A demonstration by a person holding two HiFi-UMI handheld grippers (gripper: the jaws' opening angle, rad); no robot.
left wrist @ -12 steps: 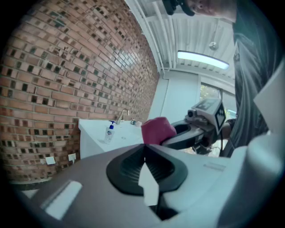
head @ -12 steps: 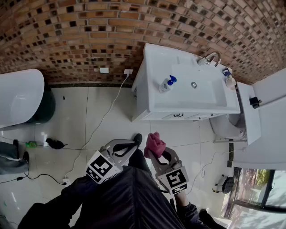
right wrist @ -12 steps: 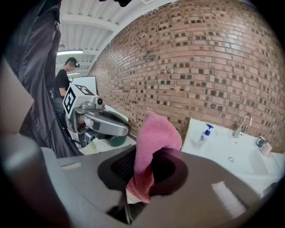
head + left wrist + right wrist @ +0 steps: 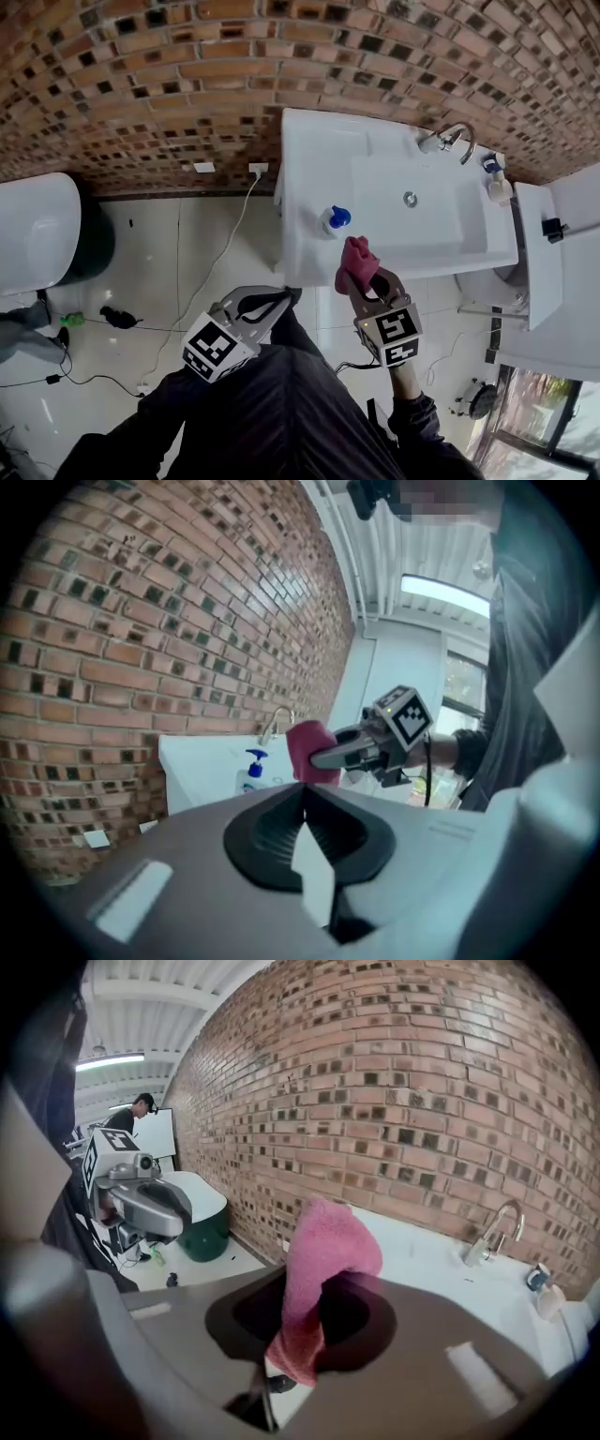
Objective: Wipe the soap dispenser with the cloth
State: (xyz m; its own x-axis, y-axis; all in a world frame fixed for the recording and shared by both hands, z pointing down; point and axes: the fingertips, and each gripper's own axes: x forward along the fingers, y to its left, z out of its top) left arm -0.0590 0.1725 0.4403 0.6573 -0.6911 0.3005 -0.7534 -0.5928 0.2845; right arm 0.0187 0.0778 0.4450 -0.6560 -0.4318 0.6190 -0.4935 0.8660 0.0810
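Observation:
A white soap dispenser (image 4: 334, 220) with a blue pump stands at the front left of the white sink counter (image 4: 309, 150); in the left gripper view the dispenser (image 4: 250, 772) shows ahead. My right gripper (image 4: 362, 281) is shut on a pink cloth (image 4: 357, 260), held just over the counter's front edge, close beside the dispenser and not touching it. In the right gripper view the cloth (image 4: 323, 1269) stands up between the jaws of that gripper (image 4: 309, 1330). My left gripper (image 4: 274, 304) hangs lower left over the floor, shut and empty; its jaws meet in its own view (image 4: 302, 810).
A faucet (image 4: 450, 137) and a second small bottle (image 4: 498, 185) stand at the counter's back right. A white tub (image 4: 36, 230) and a dark green bin (image 4: 92, 246) stand at left. A cable (image 4: 211, 267) runs over the tiled floor. Brick wall behind.
The sink has come nearer in the head view. My right gripper with the cloth has moved up to the counter's front edge by the dispenser. The left gripper has kept its place.

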